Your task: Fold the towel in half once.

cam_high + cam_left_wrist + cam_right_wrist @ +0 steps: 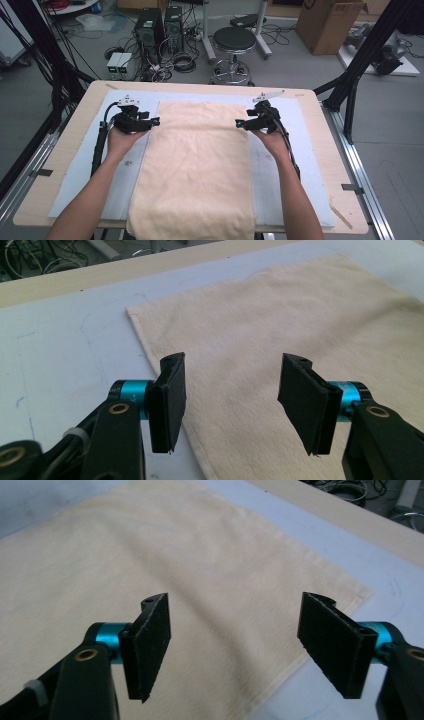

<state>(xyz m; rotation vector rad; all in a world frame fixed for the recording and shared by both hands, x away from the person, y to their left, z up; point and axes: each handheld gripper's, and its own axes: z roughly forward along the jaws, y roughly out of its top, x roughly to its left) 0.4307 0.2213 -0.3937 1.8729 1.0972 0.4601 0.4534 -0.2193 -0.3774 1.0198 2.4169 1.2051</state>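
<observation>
1. A cream towel (195,165) lies flat down the middle of the table (320,125), on a pale blue mat (280,175); its near end hangs over the table's near edge.
2. The left hand-held gripper (156,121) is at the towel's far-left corner, the right hand-held gripper (239,123) at the far-right one. Both have their jaws apart with nothing clamped.
3. The towel looks soft, light and limp (it will sag and fold, not slide stiffly). The far corners or hems seem the best hold.
4. The overhanging end is cut off, and whether the towel is doubled is hard to tell.
</observation>
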